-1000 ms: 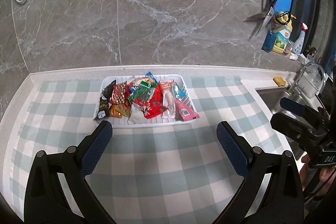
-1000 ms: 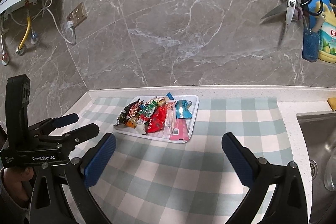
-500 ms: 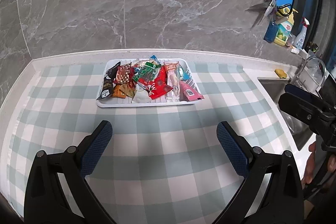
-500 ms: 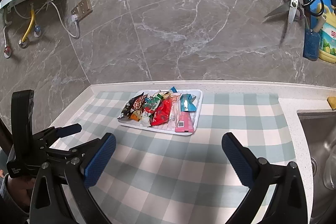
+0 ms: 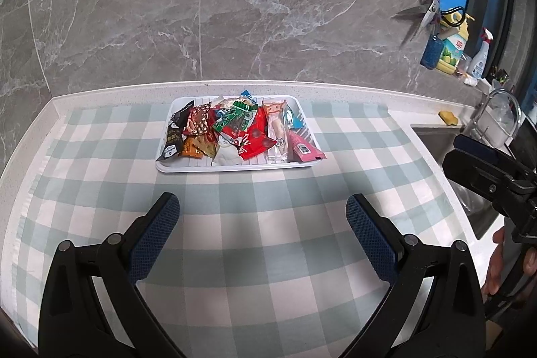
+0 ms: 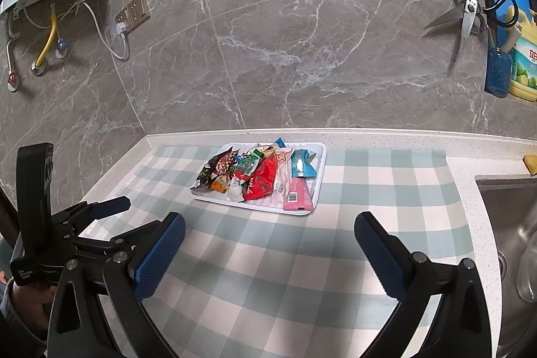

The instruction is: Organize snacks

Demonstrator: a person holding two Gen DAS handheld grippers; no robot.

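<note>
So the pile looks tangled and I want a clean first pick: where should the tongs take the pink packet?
Take the pink packet by its near end, coming from the front right. It lies flat at the tray's right edge, that end poking over the rim, nothing on it.

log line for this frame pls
left gripper: open, empty | right gripper: open, empty | snacks: piled in white tray | checked cloth: under tray

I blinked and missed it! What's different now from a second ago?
Both grippers pulled back from the white tray, so it looks farther away. The left gripper and right gripper stayed wide open and empty. The snack packets stayed piled in the tray on the checked cloth.
</note>
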